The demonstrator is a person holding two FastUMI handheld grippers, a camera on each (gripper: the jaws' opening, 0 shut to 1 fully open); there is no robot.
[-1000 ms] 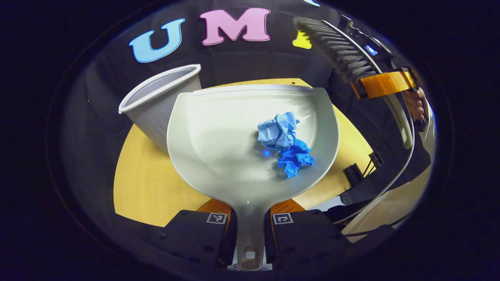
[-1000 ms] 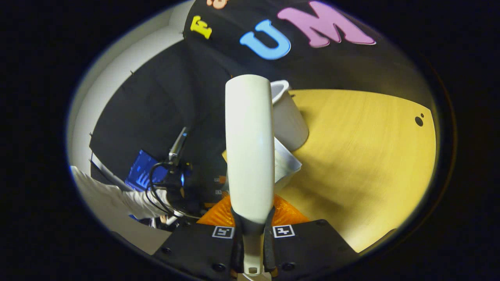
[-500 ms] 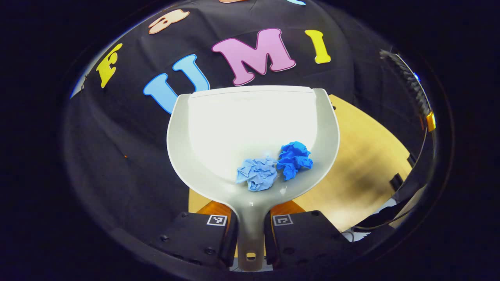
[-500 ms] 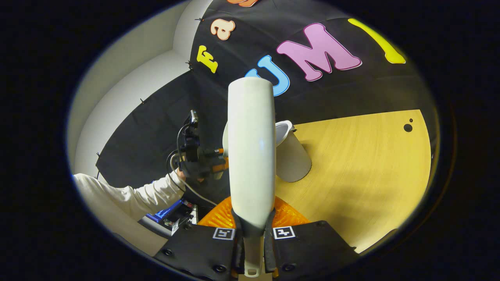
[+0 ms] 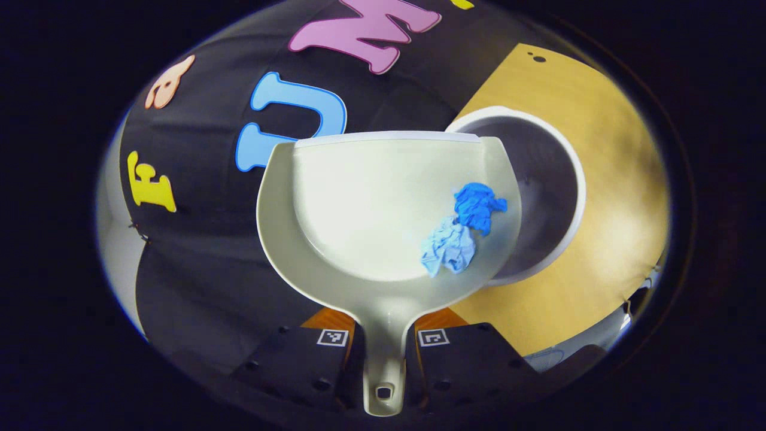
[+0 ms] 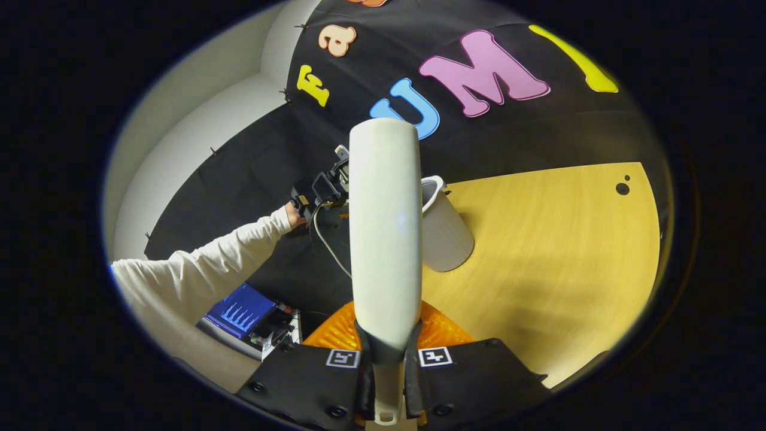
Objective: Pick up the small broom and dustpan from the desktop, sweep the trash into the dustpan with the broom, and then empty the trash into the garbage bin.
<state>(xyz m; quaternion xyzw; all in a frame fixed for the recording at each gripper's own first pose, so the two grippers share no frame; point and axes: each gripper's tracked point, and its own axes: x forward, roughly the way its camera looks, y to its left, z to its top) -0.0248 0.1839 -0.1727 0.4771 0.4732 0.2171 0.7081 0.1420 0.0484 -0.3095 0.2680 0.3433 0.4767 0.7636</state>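
The dustpan point(image 5: 383, 209) has swung over the bin point(image 5: 538, 197), both paper wads point(image 5: 464, 230) sliding toward its right rim. Left gripper point(image 5: 383, 353) clamps the pan's handle; right gripper point(image 6: 386, 371) pinches the broom point(image 6: 384, 227). Tip too far sideways and wads could miss the bin.

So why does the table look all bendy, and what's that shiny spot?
In the left gripper view the fisheye lens curves the table and bin; light glares brightest on the dustpan. In the right gripper view the table's edge bows, and a small glint sits on the broom handle.
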